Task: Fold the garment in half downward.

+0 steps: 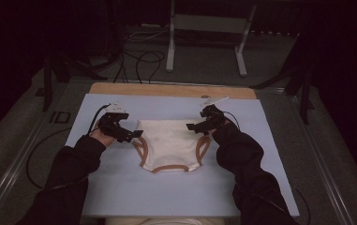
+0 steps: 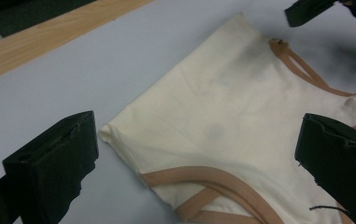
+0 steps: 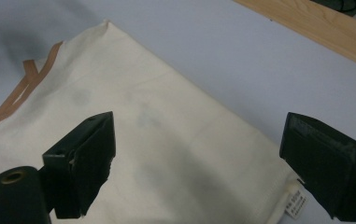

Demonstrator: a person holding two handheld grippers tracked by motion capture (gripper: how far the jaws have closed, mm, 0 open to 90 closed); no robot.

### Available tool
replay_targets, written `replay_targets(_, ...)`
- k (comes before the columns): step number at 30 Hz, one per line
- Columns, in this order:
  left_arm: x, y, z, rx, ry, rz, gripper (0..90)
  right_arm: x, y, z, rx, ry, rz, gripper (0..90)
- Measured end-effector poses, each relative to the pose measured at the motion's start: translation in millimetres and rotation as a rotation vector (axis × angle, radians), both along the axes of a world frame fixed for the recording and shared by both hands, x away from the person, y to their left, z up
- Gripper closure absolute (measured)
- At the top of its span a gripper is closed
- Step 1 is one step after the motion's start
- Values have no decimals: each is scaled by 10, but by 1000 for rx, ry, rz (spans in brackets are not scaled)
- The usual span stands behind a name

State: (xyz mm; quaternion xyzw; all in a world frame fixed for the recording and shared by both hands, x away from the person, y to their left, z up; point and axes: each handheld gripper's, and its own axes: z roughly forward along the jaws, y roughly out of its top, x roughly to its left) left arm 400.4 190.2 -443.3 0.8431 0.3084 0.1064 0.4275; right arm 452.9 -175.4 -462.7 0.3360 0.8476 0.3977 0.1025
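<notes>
A cream garment (image 1: 171, 143) with tan trim lies folded flat on the light blue mat (image 1: 120, 187). My left gripper (image 1: 131, 135) hovers at the garment's left edge, jaws wide apart with nothing gripped. In the left gripper view the left gripper (image 2: 196, 123) stands over the cream cloth (image 2: 222, 116) and its tan bands (image 2: 213, 179). My right gripper (image 1: 196, 127) sits at the garment's upper right corner, open too. The right gripper (image 3: 198, 123) frames the cloth (image 3: 157, 140) near a small white label (image 3: 295, 205). Neither pair of jaws touches the fabric.
The table's bare wooden edge (image 1: 171, 90) runs behind the mat. A small white object (image 1: 213, 100) lies at the mat's far side. Cables (image 1: 138, 61) and a metal frame (image 1: 204, 23) are on the floor beyond. Dark sleeves come in from the bottom.
</notes>
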Motion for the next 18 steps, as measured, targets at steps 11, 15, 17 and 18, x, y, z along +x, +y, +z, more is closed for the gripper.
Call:
replay_targets(11, -209, -2, 68, -13, -28, -40, 2, 23, 193, 70, 14, -25, 34, 103)
replay_targets(15, -287, -2, 47, -16, -33, -52, 2, 29, 278, 75, 24, -28, 44, 103)
replay_targets(17, -327, -6, 32, -17, -36, -53, 2, 29, 323, 72, 24, -28, 56, 103)
replay_targets(18, -345, -8, 25, -16, -34, -58, 2, 28, 347, 69, 21, -28, 61, 104)
